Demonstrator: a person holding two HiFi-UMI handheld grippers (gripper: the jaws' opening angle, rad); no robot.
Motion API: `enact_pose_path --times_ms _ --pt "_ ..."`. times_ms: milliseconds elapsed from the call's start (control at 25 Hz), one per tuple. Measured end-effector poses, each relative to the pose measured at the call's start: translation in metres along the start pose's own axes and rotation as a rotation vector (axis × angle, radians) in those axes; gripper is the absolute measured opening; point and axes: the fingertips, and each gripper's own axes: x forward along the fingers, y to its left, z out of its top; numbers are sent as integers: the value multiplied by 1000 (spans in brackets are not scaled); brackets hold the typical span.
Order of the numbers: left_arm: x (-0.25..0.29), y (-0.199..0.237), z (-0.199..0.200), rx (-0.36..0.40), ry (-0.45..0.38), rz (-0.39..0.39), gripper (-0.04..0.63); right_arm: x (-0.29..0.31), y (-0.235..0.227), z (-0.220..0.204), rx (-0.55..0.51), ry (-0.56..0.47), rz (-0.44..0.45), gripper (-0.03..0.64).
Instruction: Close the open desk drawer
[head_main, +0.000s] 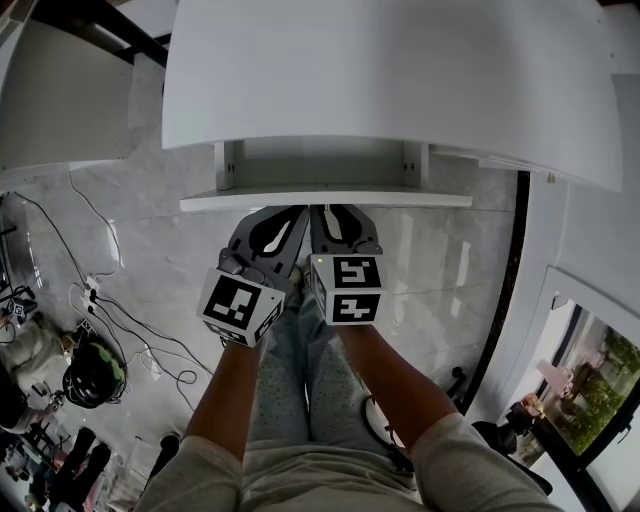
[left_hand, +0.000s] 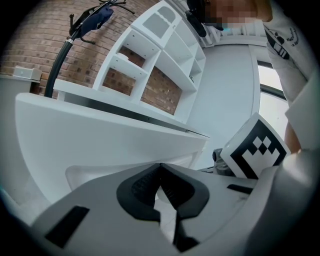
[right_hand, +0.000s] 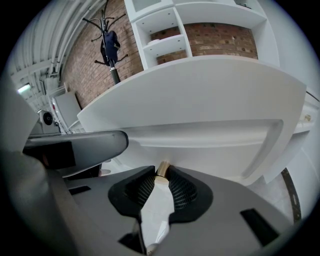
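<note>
Stretching left to right, the open drawer (head_main: 325, 200) juts from the desk (head_main: 400, 70).

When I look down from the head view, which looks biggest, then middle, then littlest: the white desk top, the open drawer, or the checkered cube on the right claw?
1. Desk top
2. Open drawer
3. Checkered cube on the right claw; it is nearer the camera, so it looks bigger than it really is.
</note>
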Motion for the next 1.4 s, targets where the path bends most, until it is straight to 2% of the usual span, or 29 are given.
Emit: enact_pose_path --times_ms 1400 --pt "36 38 28 -23 -49 21 17 35 -14 40 8 -33 12 104"
